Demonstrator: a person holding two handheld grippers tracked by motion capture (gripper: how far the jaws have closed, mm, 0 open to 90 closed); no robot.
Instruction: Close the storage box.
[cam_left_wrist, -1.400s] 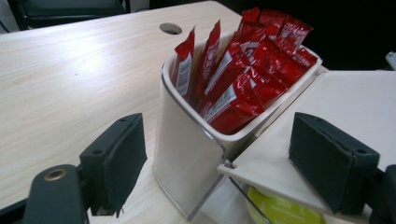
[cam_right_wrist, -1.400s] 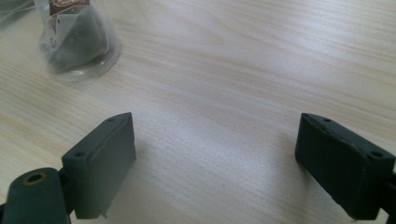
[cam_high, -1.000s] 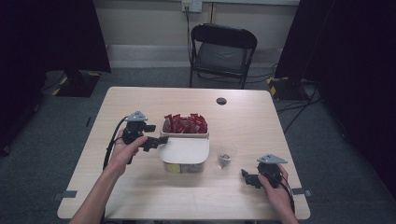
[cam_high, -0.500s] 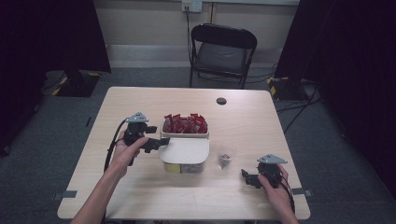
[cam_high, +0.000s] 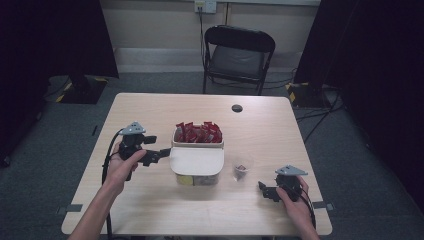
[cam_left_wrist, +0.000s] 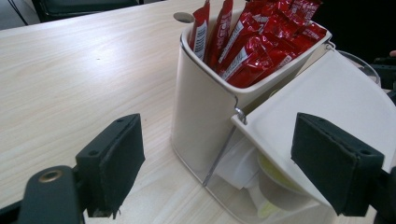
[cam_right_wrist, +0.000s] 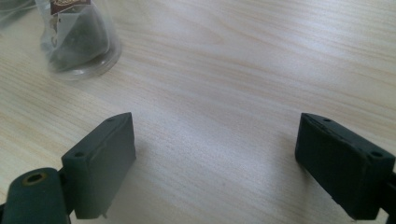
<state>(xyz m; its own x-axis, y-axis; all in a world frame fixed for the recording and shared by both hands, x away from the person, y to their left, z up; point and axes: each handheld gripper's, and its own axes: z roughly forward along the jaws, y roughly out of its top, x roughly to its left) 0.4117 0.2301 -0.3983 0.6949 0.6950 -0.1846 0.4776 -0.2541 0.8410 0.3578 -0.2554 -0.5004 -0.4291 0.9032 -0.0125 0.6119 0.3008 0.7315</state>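
A recording studio or lab: black curtains (cam_high: 55, 40), folding chair (cam_high: 239, 57), taped floor cables (cam_high: 300, 92).

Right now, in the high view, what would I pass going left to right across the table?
Left claw → cream container of red packets → small clear cup → right claw.

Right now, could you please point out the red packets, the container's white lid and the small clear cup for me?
red packets (cam_left_wrist: 254, 44), left gripper view, on a middle packet's wrapper.
white lid (cam_high: 196, 161), high view, on its flat top.
small clear cup (cam_right_wrist: 79, 44), right gripper view, on its clear wall.
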